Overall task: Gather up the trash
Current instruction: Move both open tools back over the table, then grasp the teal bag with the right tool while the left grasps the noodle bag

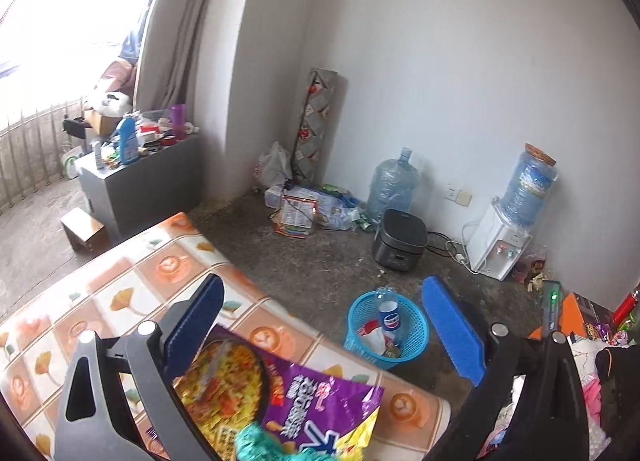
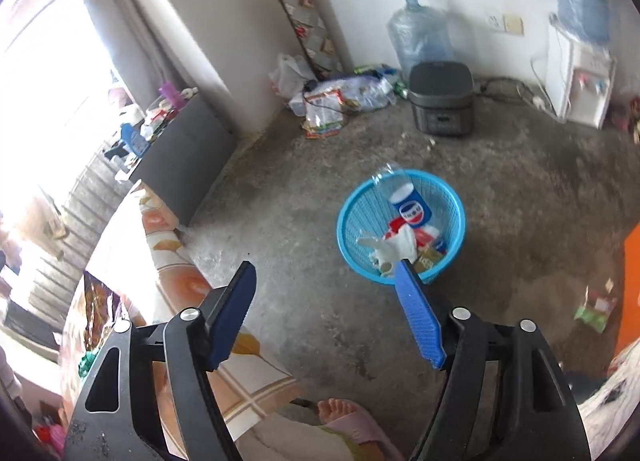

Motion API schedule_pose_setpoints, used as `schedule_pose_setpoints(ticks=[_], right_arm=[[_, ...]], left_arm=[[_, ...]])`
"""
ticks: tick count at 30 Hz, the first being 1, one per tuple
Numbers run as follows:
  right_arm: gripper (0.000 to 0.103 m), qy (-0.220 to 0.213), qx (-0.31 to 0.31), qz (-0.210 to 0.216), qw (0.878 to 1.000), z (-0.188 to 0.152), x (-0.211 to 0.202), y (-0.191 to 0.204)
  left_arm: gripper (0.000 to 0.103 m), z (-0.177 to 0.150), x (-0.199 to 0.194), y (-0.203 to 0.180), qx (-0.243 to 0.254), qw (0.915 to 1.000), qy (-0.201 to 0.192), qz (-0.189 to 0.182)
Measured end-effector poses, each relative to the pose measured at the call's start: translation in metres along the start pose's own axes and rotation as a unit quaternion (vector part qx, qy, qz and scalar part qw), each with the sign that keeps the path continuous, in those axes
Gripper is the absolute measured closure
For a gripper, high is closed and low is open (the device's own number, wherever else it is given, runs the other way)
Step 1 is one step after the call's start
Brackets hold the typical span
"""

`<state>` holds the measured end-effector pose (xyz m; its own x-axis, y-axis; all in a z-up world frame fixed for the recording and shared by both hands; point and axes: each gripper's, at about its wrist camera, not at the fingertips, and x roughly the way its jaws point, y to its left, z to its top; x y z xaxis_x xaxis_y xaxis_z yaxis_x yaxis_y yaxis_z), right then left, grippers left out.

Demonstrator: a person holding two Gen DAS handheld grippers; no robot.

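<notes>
- Left wrist view: the left gripper (image 1: 328,325) is seen with ribbed blue pads spread wide, nothing clamped. A glossy purple snack bag (image 1: 280,393) lies flat on the tiled-pattern tablecloth (image 1: 120,293), near left, long axis running near-right.
- Right wrist view: the right gripper (image 2: 326,313) is held apart, empty. A round blue mesh basket (image 2: 400,227) on the concrete floor holds a Pepsi bottle (image 2: 404,201), neck tilted far-left, and crumpled tissue (image 2: 390,249).

A lived-in home room is showing itself: a water dispenser (image 1: 506,237) and rice cooker (image 1: 400,241) are sitting on the concrete floor (image 1: 320,261), curtains (image 1: 176,33) hanging by the window.
</notes>
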<state>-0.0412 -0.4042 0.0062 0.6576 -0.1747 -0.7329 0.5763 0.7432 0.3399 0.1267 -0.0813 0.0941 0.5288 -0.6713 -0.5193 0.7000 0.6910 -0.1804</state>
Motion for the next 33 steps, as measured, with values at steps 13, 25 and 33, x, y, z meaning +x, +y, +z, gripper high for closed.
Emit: schedule_pose_setpoints(ticks=[13, 25, 33], right_arm=[[0.018, 0.044, -0.101, 0.147, 0.983, -0.016, 0.006, 0.1], [0.036, 0.176, -0.204, 0.27, 0.925, -0.062, 0.018, 0.191], [0.044, 0.242, -0.315, 0.224, 0.89, -0.115, 0.043, 0.238]], left_arm=[[0.006, -0.092, -0.066, 0.076, -0.117, 0.991, 0.041, 0.05], [0.029, -0.141, -0.036, 0.098, -0.172, 0.9756, 0.128, 0.047], [0.061, -0.158, -0.019, 0.122, -0.219, 0.9592, 0.174, 0.041]])
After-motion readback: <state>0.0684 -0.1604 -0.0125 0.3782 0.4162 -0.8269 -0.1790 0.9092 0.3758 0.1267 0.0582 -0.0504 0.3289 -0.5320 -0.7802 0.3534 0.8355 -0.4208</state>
